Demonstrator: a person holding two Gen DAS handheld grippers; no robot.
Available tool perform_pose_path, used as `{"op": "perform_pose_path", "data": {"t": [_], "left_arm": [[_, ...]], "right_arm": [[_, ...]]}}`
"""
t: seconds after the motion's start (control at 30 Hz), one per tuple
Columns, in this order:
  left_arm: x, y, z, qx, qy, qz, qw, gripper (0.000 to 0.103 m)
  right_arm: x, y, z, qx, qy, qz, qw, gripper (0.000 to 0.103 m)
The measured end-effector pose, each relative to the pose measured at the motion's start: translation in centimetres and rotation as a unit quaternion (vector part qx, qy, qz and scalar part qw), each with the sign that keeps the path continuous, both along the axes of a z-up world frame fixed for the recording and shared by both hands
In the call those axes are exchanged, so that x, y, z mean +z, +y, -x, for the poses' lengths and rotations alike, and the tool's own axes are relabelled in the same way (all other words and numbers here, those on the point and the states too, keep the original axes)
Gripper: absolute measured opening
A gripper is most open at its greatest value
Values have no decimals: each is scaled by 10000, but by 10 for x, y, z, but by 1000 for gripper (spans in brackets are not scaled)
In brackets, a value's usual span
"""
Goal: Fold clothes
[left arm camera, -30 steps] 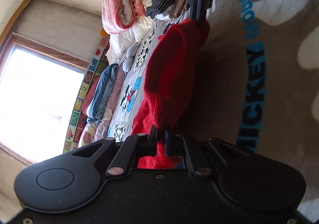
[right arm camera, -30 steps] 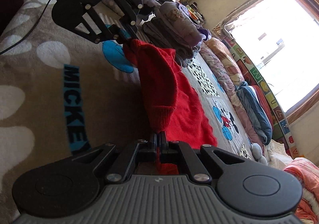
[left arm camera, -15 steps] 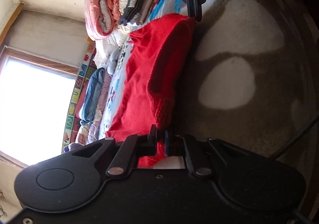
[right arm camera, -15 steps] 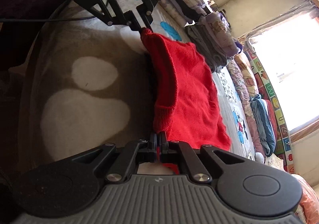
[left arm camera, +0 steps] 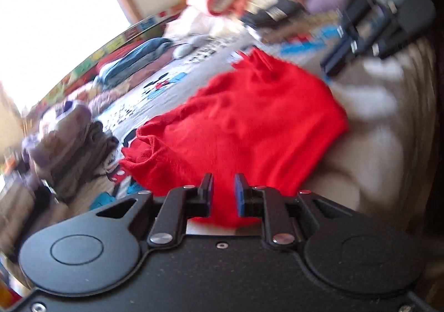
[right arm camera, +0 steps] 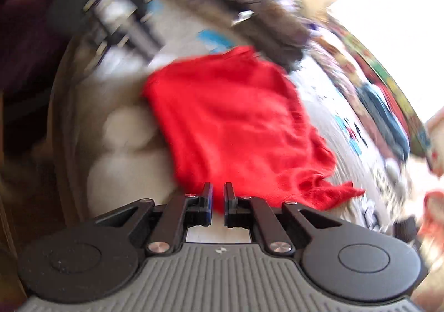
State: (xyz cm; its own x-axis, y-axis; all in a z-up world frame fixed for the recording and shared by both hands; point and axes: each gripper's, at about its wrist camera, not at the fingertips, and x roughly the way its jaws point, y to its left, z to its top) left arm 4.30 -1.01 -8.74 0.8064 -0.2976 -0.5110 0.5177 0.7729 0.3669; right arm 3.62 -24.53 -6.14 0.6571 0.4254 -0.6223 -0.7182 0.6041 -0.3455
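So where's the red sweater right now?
The red sweater lies centred in both wrist views on the beige blanket, just ahead of both open grippers.

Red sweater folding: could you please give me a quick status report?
Left gripper open, right gripper open. Red sweater lying folded on the blanket, in neither gripper. Views blurred; nothing seen in the way.
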Motion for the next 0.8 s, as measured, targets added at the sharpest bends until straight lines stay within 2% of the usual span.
{"op": "perform_pose_path", "data": {"t": [0.1, 0.17, 0.2, 0.27, 0.3, 0.33, 0.4, 0.47, 0.57, 0.63, 0.7, 0.77, 0.8], "left_arm": [[-5, -9, -13, 317, 374, 857, 9951, 17], [-27, -15, -19, 538, 776, 1089, 9896, 18], [-51, -22, -24, 627, 1232, 953, 9858, 18], [-70, -31, -4, 509, 665, 629, 9945, 18], [-67, -34, 1, 422, 594, 473, 9962, 18], [-60, -33, 3, 345, 646, 490, 9961, 19], [-48, -15, 1, 299, 820, 1170, 9893, 25], [-42, 6, -5, 595, 904, 1830, 9771, 25], [-34, 45, -18, 1220, 982, 2847, 9457, 25], [-33, 77, -28, 1715, 1072, 3600, 9108, 25], [-41, 104, -39, 2139, 1286, 4257, 8698, 25], [-49, 122, -47, 2474, 1438, 4708, 8345, 25], [-50, 128, -52, 2579, 1461, 4855, 8224, 25]], "right_arm": [[7, -4, -20, -650, 339, -1363, 9880, 10], [-2, 1, -28, -903, 452, -1891, 9768, 12], [-16, 6, -31, -1009, 538, -1919, 9747, 14], [-51, 20, -36, -1228, 880, -1743, 9730, 18], [-75, 27, -39, -1338, 1161, -1526, 9723, 19], [-84, 29, -30, -1346, 929, -1587, 9737, 20], [-83, 31, -18, -1435, 669, -1677, 9730, 20], [-77, 25, -9, -1479, 509, -2093, 9653, 20], [-68, 27, -8, -1349, 283, -2302, 9633, 23], [-66, 28, -12, -1304, 253, -2445, 9605, 33], [-65, 30, -19, -1334, 333, -2608, 9555, 35], [-67, 30, -25, -1393, 461, -2723, 9509, 38], [-69, 30, -29, -1415, 513, -2770, 9490, 39]]}}
